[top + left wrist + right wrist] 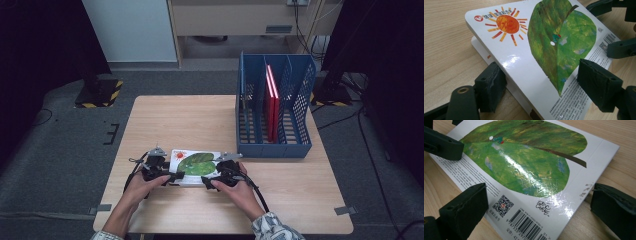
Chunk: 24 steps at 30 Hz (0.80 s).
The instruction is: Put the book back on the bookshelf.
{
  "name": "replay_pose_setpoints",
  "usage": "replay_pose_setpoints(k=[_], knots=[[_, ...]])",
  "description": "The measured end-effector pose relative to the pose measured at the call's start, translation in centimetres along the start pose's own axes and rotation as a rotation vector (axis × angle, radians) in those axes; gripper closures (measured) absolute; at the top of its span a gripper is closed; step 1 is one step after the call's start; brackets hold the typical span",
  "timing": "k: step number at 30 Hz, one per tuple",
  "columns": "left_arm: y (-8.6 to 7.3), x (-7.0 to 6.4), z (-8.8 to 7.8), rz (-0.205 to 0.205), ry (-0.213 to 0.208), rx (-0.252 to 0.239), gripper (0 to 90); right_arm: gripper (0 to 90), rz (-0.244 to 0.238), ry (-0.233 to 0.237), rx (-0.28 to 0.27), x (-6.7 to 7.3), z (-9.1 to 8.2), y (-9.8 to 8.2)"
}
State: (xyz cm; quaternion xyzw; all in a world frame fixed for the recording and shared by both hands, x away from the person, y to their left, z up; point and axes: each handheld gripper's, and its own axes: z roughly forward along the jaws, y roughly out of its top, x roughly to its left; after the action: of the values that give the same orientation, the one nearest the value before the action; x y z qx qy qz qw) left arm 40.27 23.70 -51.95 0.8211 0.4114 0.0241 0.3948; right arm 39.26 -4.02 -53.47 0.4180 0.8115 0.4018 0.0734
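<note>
Two grippers on one book, lift not yet made

Book [196,166] lies flat, back cover up, near the table's [180,120] front edge, between the hands. Blue file rack [274,107] stands well apart at far right, a red book [272,102] upright in one slot.

Left gripper [159,174]: jaws part open and straddling the book's end. In the left gripper view the cover's corner looks raised off the pages beneath, with one pad [491,86] at that edge and the other over the cover. Pads don't look pressed home; no firm hold.

Right gripper [219,176]: jaws spread wide around the barcode corner, one pad on each side, clear gaps at both. Nothing held.

Judgement: the step is getting a grip at both ends before lifting. To do it well:
- slide the lower jaws under the whole book, not just the cover;
- close both evenly, since the glossy cover may slip;
- lift level, then tip upright for a rack slot.
</note>
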Motion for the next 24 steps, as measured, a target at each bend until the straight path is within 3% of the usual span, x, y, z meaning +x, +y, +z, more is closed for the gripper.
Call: replay_pose_setpoints(k=[8,18,21,24], knots=[[-0.19,-0.06,-0.15,-0.007,-0.010,-0.003,27.6,0.5,-0.007,-0.004,0.006,0.10,-0.11,-0.12],[-0.28,-0.54,-0.15,0.008,0.010,0.004,28.5,0.1,-0.012,-0.015,0.018,-0.15,0.15,0.28],[-0.27,-0.76,-0.07,0.013,0.005,0.006,28.8,0.1,-0.015,-0.019,0.058,-0.24,-0.05,0.57],[-0.27,-0.81,-0.15,0.016,0.003,0.007,29.5,0.0,-0.011,-0.019,0.062,-0.34,-0.10,0.60]])
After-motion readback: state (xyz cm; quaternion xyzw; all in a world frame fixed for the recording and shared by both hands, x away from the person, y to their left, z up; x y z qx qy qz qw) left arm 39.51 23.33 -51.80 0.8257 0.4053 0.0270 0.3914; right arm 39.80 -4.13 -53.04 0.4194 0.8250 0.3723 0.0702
